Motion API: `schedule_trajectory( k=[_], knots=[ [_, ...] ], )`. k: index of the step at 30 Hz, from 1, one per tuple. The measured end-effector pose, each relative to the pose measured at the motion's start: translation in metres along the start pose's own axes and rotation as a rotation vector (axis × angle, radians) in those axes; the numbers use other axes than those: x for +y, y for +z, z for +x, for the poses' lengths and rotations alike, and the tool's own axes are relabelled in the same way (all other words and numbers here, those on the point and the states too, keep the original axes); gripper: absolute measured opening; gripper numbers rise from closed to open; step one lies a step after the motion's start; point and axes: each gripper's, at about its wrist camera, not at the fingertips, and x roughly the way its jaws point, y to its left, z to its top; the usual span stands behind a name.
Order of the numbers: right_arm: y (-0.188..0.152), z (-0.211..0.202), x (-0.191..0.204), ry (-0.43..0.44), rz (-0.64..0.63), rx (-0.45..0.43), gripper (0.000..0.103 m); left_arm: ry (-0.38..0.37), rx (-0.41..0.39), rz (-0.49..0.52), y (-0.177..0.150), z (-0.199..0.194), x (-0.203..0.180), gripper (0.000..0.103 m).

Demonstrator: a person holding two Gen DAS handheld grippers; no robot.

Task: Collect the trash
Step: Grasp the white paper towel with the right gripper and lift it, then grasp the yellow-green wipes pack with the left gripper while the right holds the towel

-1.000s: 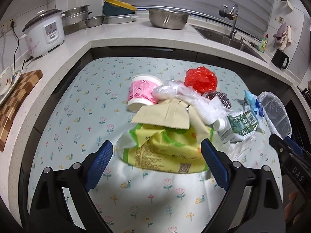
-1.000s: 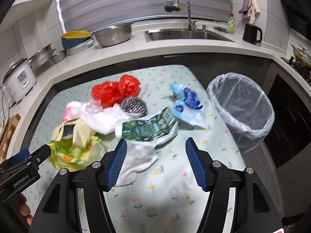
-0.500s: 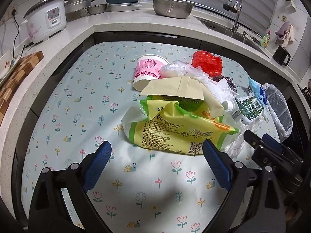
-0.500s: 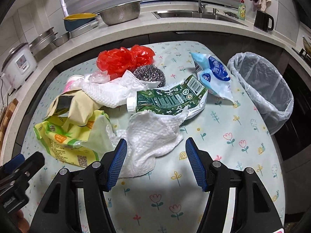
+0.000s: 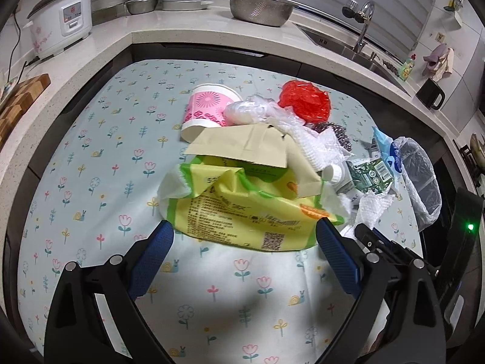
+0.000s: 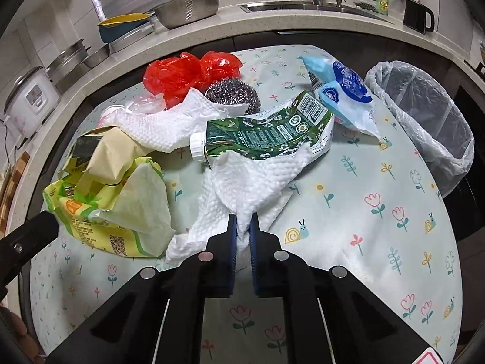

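A heap of trash lies on the flowered tablecloth point(image 6: 379, 242). My right gripper point(image 6: 242, 217) has its jaws closing on the near fold of a white paper towel point(image 6: 248, 182), with the blue pads pressing on it. The towel's far end lies over a crushed green carton point(image 6: 266, 133). Behind are a blue pouch point(image 6: 342, 91), a steel scourer point(image 6: 233, 94) and a red plastic bag point(image 6: 188, 72). My left gripper point(image 5: 244, 227) is open, its fingertips either side of the near edge of a yellow-green package point(image 5: 242, 206). A brown paper bag point(image 5: 242, 145) and pink cup point(image 5: 209, 109) lie beyond.
A bin lined with clear plastic point(image 6: 424, 121) stands at the table's right edge. The counter behind holds a rice cooker point(image 5: 60, 21), a steel colander point(image 5: 257, 6), a sink point(image 6: 309, 6) and a black mug point(image 6: 416, 16). A wooden board point(image 5: 18, 97) sits far left.
My right gripper sank toward the paper towel and shut on its near fold. The left gripper tilted, and the yellow-green package now sits close between its fingertips.
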Motion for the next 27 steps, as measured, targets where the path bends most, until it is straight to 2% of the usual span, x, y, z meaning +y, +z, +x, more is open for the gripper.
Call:
schedule_trajectory(
  k=[5, 10, 13, 17, 21, 24, 27],
  knots=[
    [0.005, -0.025, -0.011, -0.001, 0.006, -0.054, 0.007, 0.004, 0.026, 0.008, 0.004, 0.008, -0.016, 0.09],
    [0.009, -0.045, -0.029, -0.001, 0.035, -0.084, 0.007, 0.005, 0.054, -0.025, 0.009, 0.02, -0.028, 0.089],
    [0.01, -0.052, -0.037, 0.0, 0.048, -0.098, 0.007, 0.013, 0.073, -0.052, 0.011, 0.028, -0.033, 0.082],
    [0.011, -0.055, -0.038, -0.008, 0.039, -0.105, 0.007, 0.003, 0.133, -0.071, 0.007, 0.041, -0.035, 0.058],
    [0.01, -0.058, -0.038, 0.001, 0.041, -0.111, 0.007, -0.01, 0.155, -0.073, -0.001, 0.041, -0.03, 0.032],
    [0.01, -0.062, -0.036, 0.013, 0.042, -0.119, 0.007, -0.003, 0.144, -0.073, -0.006, 0.033, -0.026, 0.019],
    [0.011, -0.069, -0.031, 0.03, 0.04, -0.132, 0.007, -0.005, 0.136, -0.071, -0.009, 0.024, -0.022, 0.01]
  ],
)
